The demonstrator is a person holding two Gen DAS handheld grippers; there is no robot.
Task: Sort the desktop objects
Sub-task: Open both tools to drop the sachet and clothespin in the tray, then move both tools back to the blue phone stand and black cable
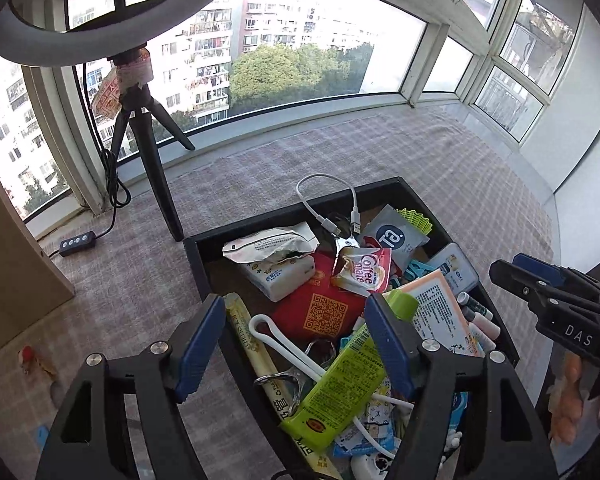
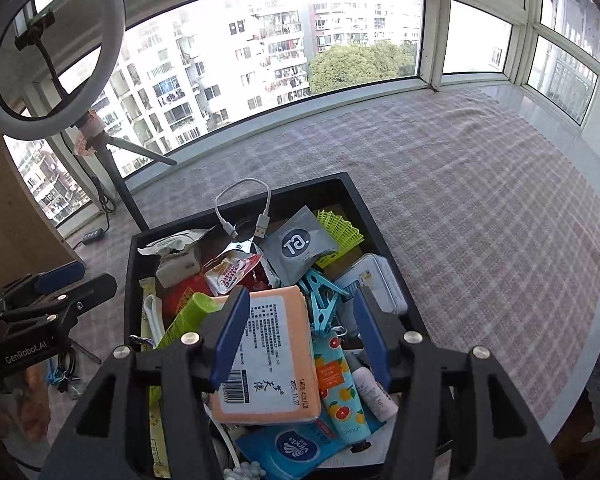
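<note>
A black tray (image 1: pixel 196 252) (image 2: pixel 129 280) full of mixed small objects sits on a checked cloth. In it lie a white USB cable (image 1: pixel 320 200) (image 2: pixel 240 204), a Coffee-mate sachet (image 1: pixel 362 272) (image 2: pixel 232 270), a red packet with a QR code (image 1: pixel 324 312), a green tube (image 1: pixel 344 380), an orange tissue pack (image 2: pixel 268 356) (image 1: pixel 440 308), a grey sachet (image 2: pixel 300 246) and a tin box (image 2: pixel 376 284). My left gripper (image 1: pixel 300 344) is open above the tray's near left part. My right gripper (image 2: pixel 300 340) is open above the orange pack. Neither holds anything.
A ring light on a black tripod (image 1: pixel 156 160) (image 2: pixel 116 184) stands at the back left with its cable and switch (image 1: pixel 76 242). A brown box (image 1: pixel 12 272) stands at the left. The checked cloth (image 2: pixel 480 200) spreads right of the tray up to the window sill.
</note>
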